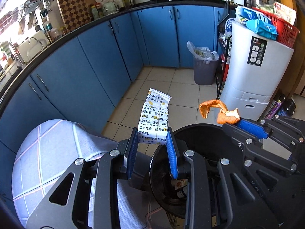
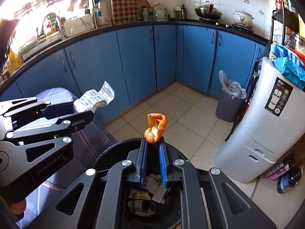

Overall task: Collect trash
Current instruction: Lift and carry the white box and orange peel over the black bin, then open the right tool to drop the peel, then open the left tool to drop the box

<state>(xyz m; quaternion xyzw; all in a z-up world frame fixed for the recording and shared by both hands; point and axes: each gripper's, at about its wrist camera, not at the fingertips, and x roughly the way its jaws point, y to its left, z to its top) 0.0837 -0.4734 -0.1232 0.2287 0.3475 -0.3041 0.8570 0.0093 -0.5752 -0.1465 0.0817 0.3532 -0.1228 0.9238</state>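
We hold the left gripper point(image 1: 152, 135) closed on a folded paper medicine box point(image 1: 154, 116), white with yellow spots and printed text, clamped at its lower end between the blue pads so that it stands up above the fingertips. The right gripper point(image 2: 153, 142) is pinched almost shut on a curl of orange peel point(image 2: 156, 126), which sticks up from the fingertips. Both grippers hang over a round black bin point(image 2: 114, 148), open at the top. Inside it we see crumpled white tissue point(image 2: 152, 181), a dark bottle point(image 2: 141, 205) and scraps of wrapper.

Beside the bin, on our left, is a rounded seat or cushion in pale grey-blue check cloth point(image 1: 47, 152). The floor point(image 2: 181, 110) is laid with beige square tiles. Blue cupboard doors point(image 1: 91, 63) with curved metal handles run along the wall and turn a corner, topped by a dark counter point(image 2: 133, 23). On the counter stand a checkered cutting board point(image 2: 124, 5), a kettle point(image 2: 160, 12), a wok with a lid point(image 2: 208, 12) and a white lidded pot point(image 2: 242, 18). A sink and dish rack sit near a bright window at the left.

In the corner of the floor stands a grey basket-weave waste bin point(image 1: 205, 70) lined with a plastic bag. Next to it rises a white cylindrical appliance point(image 1: 253, 76) with a black label, and a red basket point(image 1: 280, 28) and blue packets point(image 1: 261, 25) rest on top.
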